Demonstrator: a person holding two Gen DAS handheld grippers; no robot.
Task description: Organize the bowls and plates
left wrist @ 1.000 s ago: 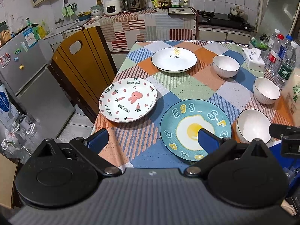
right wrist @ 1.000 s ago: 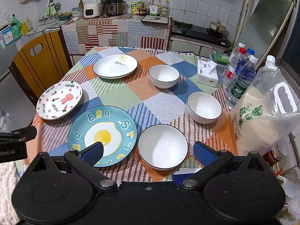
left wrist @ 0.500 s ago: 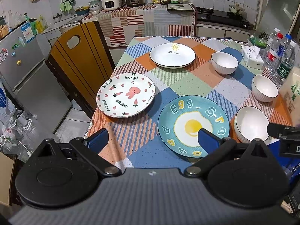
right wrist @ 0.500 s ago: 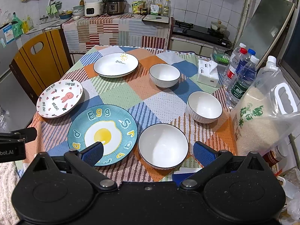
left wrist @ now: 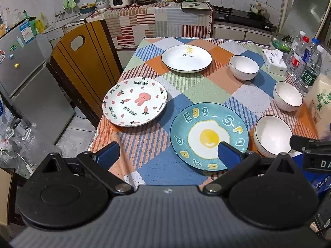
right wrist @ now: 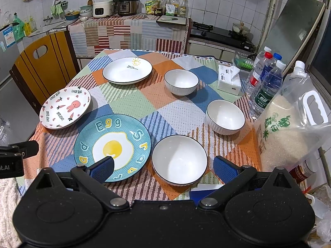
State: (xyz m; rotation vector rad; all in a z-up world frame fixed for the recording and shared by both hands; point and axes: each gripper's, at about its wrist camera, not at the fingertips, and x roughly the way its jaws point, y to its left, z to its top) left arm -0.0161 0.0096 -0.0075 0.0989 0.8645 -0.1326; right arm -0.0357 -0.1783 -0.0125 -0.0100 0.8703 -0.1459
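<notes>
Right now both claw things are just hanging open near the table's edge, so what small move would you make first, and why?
Probably ease the right gripper forward and down onto the nearest white bowl. Its open fingers already frame that bowl, nothing is held, and two more matching bowls sit apart beyond it, ready for stacking. The left gripper is open too, near the egg plate.

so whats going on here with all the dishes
A person holds a gripper in each hand over a table. Both the left gripper and right gripper are open and empty. Three plates, including the egg plate, and three white bowls, the nearest, sit separately. Nothing is stacked yet.
</notes>
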